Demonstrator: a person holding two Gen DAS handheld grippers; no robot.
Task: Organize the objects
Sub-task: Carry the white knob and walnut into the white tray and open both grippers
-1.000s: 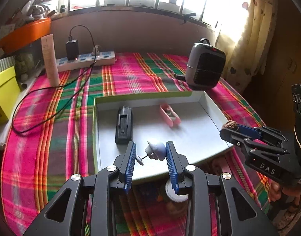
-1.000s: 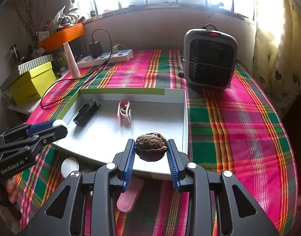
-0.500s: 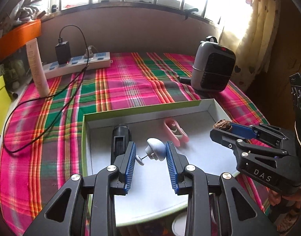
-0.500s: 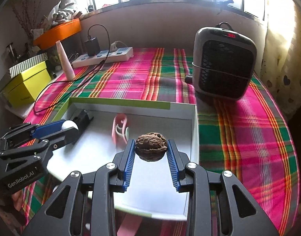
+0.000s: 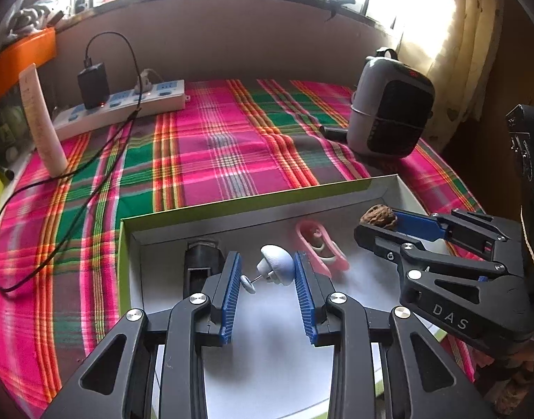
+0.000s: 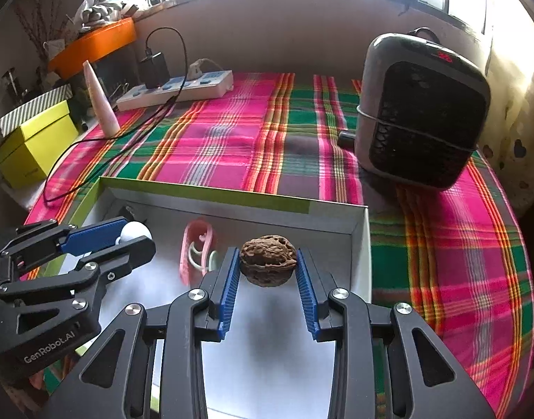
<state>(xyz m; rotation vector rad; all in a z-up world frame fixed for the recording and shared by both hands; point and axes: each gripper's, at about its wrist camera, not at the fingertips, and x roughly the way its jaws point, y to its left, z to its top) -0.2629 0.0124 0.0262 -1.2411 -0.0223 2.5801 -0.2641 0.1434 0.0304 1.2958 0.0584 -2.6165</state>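
My left gripper (image 5: 266, 274) is shut on a small white mushroom-shaped knob (image 5: 276, 267) and holds it over the white tray (image 5: 267, 202) with green outer walls. My right gripper (image 6: 268, 262) is shut on a brown walnut (image 6: 268, 260) over the tray's right part (image 6: 358, 244). Each gripper shows in the other's view: the right one with the walnut (image 5: 378, 217), the left one with the knob (image 6: 136, 232). In the tray lie a pink clip (image 5: 321, 249) and a black rectangular device (image 5: 200, 262); the clip also shows in the right wrist view (image 6: 195, 251).
A grey and black fan heater (image 6: 420, 111) stands behind the tray to the right on the plaid cloth (image 5: 214, 146). A white power strip (image 5: 127, 104) with a black charger and its cable, a pink tube (image 5: 43, 122), and a yellow box (image 6: 33, 143) are at the back left.
Both grippers have moved forward and now hang further over the tray, still holding the knob and the walnut. The tray contents have not moved.
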